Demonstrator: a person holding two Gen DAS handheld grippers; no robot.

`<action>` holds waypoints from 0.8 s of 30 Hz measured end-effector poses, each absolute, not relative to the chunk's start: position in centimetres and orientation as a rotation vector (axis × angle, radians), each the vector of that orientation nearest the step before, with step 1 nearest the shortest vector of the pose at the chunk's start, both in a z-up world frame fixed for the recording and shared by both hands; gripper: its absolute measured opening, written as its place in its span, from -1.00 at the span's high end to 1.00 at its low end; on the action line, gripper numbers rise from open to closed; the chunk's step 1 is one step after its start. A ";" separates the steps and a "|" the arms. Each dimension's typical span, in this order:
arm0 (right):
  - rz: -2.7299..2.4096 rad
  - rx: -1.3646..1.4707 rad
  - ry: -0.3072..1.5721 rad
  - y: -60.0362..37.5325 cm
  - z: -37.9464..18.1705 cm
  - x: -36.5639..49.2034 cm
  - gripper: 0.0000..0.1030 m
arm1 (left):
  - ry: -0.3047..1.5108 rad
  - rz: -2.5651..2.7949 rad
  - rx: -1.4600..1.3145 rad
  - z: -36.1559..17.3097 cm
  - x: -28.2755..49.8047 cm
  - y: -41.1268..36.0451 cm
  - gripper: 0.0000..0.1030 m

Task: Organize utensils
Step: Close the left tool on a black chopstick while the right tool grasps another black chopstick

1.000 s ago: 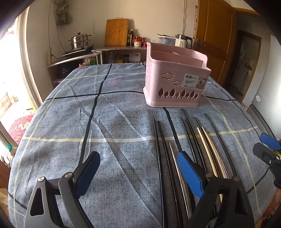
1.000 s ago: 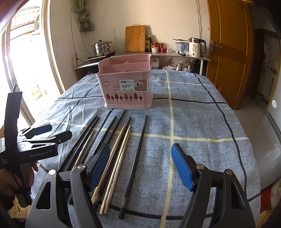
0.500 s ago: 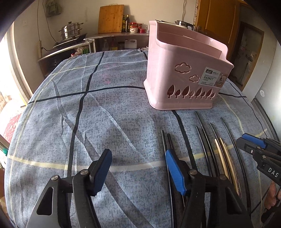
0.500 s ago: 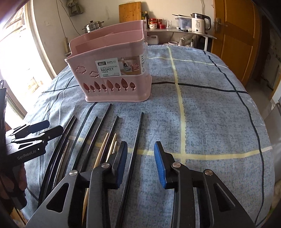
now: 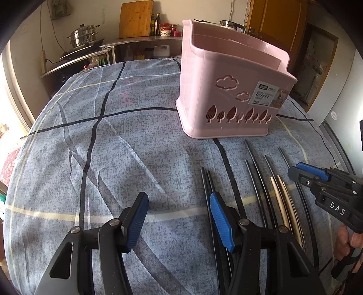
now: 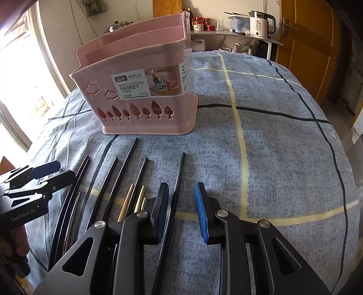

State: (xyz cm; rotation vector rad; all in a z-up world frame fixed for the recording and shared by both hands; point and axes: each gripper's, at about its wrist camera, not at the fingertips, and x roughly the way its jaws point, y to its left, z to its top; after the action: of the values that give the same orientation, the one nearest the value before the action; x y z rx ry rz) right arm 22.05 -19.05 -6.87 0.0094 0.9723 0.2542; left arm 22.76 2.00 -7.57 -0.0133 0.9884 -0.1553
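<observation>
A pink divided chopstick basket [image 5: 226,90] [image 6: 140,90] stands upright on the checked cloth. In front of it lie several black chopsticks [image 6: 118,181] and two pale wooden ones [image 5: 283,199] [image 6: 127,199], side by side. My right gripper [image 6: 181,212] straddles the rightmost black chopstick [image 6: 179,177]; its jaws are closing and a gap still shows beside the stick. My left gripper [image 5: 178,220] is closing over bare cloth, with its right finger [image 5: 220,222] above the leftmost black pair [image 5: 206,179]. Each gripper also shows at the edge of the other's view.
The blue-grey cloth [image 5: 113,158] covers a rounded table that falls away at left and right. Behind it a counter holds a steamer pot [image 5: 82,36], a cutting board [image 5: 136,18] and a kettle [image 6: 261,23]. A wooden door [image 6: 310,45] stands at the right.
Both grippers have moved forward and down toward the basket, and their jaws have narrowed. The right one now has the rightmost black chopstick between its fingers.
</observation>
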 end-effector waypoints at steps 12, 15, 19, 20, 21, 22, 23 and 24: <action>0.237 -0.011 0.990 -18.9 -6.8 22.7 0.83 | 1.002 -0.174 0.108 -7.8 22.0 -0.4 0.43; 0.242 -0.015 0.998 -18.9 -6.8 23.0 0.85 | 1.011 -0.184 0.136 -7.7 22.1 -1.3 0.78; 0.258 0.008 0.999 -19.1 -6.4 22.8 0.86 | 1.021 -0.188 0.102 -7.2 22.3 -1.0 0.86; 0.261 0.014 0.997 -19.2 -6.2 22.7 0.87 | 1.018 -0.191 0.092 -6.9 22.3 -0.9 0.86; 0.267 0.024 0.993 -19.4 -5.9 22.6 0.87 | 1.012 -0.193 0.085 -6.6 22.2 -0.7 0.87; 0.272 0.033 0.989 -19.5 -5.6 22.5 0.87 | 1.004 -0.196 0.078 -6.2 22.2 -0.5 0.87; 0.276 0.039 0.984 -19.6 -5.2 22.4 0.87 | 0.997 -0.201 0.069 -5.7 22.1 -0.3 0.87; 0.279 0.042 0.977 -19.7 -4.9 22.2 0.87 | 0.989 -0.204 0.061 -5.2 22.0 -0.2 0.87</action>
State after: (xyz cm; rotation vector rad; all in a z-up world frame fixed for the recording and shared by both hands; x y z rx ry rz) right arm 22.19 -19.65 -4.88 0.0420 0.9775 0.2794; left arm 21.98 -0.18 -5.18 0.0611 0.9887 -0.2043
